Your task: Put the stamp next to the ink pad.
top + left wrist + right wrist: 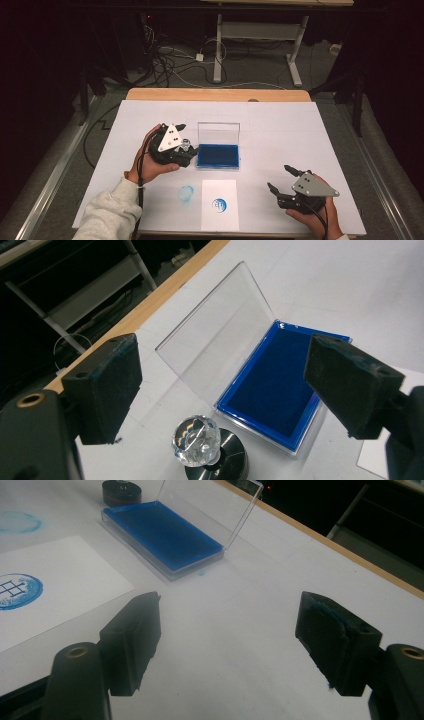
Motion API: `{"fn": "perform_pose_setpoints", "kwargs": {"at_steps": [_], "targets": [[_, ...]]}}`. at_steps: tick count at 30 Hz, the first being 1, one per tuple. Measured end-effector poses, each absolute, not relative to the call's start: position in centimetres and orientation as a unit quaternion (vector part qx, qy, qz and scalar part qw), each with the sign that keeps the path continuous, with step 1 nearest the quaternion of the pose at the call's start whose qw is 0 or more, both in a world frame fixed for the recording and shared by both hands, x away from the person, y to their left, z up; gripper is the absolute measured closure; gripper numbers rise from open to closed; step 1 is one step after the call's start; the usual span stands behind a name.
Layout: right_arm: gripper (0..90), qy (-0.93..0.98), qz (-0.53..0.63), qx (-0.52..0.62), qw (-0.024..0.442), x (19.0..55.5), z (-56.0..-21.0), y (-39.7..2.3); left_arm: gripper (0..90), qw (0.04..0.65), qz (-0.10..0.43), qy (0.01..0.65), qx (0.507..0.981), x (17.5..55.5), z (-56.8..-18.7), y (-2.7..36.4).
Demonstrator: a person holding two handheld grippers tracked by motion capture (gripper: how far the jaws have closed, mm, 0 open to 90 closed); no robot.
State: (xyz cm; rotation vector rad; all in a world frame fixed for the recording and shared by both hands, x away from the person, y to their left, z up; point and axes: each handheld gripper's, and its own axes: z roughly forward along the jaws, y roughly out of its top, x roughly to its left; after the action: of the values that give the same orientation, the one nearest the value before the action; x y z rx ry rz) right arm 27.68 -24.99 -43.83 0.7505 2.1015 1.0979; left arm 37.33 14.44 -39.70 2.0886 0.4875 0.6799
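The stamp point(200, 440) has a faceted clear knob on a black base.

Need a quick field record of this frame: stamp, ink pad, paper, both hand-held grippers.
stamp: crystal-topped stamp upright on the table, just left of the ink pad case
ink pad case: blue ink pad case, clear lid raised
paper: white sheet with round blue print; blue smudge on the table beside it
left hand-held gripper: open, jaws either side of the stamp, not touching
right hand-held gripper: open, empty, low over the table
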Motion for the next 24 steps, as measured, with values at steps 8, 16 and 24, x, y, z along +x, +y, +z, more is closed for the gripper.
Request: {"fn": "perform_pose_setpoints", "kwargs": {"at_steps": [8,16,24], "targets": [[26.5,0.800,0.418,0.284,0.323,27.6,-43.8,-24.9,15.3,0.434,0.285,0.184,0.835,36.2,-39.4,14.3],[26.5,0.800,0.419,0.283,0.324,27.6,-43.7,-24.9,15.3,0.435,0.289,0.173,0.835,35.2,-39.5,14.4],[26.4,0.798,0.421,0.282,0.327,27.5,-43.6,-24.9,15.3,0.437,0.298,0.171,0.831,34.2,-39.7,14.6]]}}
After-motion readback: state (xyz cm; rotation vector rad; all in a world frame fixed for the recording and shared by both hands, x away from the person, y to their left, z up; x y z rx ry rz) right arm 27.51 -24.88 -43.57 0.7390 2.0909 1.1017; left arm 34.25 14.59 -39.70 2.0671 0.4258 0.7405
